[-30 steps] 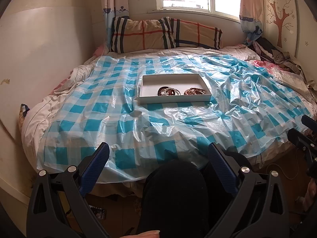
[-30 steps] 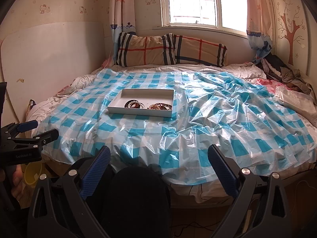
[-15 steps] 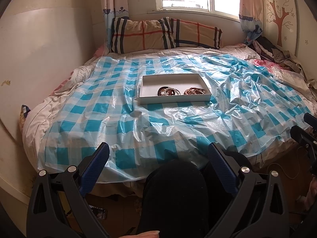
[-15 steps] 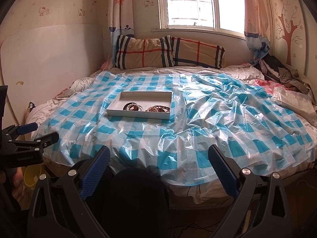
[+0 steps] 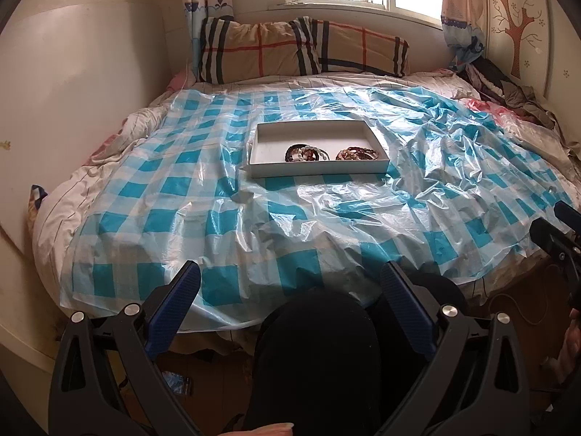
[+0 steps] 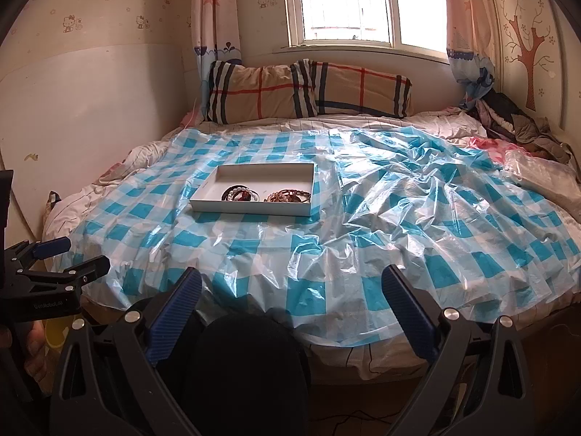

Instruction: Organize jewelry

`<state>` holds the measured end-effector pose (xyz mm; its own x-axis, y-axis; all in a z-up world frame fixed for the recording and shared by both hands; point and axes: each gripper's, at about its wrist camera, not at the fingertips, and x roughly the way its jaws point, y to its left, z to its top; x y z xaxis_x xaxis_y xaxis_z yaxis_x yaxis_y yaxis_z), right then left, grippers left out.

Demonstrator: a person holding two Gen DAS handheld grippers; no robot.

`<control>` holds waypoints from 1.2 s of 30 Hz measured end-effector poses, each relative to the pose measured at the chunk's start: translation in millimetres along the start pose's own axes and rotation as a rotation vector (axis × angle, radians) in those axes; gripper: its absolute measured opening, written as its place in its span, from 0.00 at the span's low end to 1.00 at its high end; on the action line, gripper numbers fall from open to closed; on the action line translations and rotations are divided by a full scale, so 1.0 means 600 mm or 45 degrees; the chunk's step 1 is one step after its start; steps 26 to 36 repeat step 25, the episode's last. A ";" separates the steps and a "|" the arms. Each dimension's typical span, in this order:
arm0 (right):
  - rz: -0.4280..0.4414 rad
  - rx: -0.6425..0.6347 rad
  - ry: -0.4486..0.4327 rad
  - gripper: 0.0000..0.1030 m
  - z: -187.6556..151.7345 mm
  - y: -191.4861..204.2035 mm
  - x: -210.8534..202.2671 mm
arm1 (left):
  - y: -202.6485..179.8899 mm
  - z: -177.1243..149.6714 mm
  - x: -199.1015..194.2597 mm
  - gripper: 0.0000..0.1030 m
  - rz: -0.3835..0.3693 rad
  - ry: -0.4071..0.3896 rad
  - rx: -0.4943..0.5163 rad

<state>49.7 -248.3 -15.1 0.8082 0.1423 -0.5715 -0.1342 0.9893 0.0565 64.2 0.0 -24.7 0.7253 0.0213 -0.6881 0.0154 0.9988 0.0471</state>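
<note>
Only "GenRobot.AI" reads, printed on the black left gripper [image 6: 54, 254], whose blue-padded jaws gape empty. Likewise the right gripper [image 6: 290, 290] stands wide, well short of the far white rectangular cardboard tray [image 6: 218, 205] holding beaded bracelets [image 6: 267, 195].

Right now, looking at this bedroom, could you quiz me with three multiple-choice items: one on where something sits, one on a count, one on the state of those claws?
1. Where does the jewelry lie?
A. On the pillows
B. In the white tray, toward its near edge
C. Loose on the plastic sheet

2. How many striped pillows lean against the wall under the window?
A. One
B. Two
C. Four

3. What state are the left claw and right claw in?
A. Both open and holding nothing
B. Both shut on jewelry
C. One open, one shut

Answers:
1. B, since two dark beaded heaps rest inside the tray by its front wall.
2. B, since two plaid cushions stand side by side.
3. A, since each view shows blue pads spread wide with only the checked plastic sheet between them.
</note>
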 end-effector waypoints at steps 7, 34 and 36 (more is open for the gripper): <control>-0.008 0.033 0.022 0.92 0.006 -0.009 0.042 | 0.002 0.019 0.047 0.93 -0.094 0.099 -0.059; -0.017 0.089 -0.003 0.92 0.006 0.008 0.068 | 0.009 -0.034 0.146 0.92 0.022 0.205 -0.028; -0.017 0.089 -0.003 0.92 0.006 0.008 0.068 | 0.009 -0.034 0.146 0.92 0.022 0.205 -0.028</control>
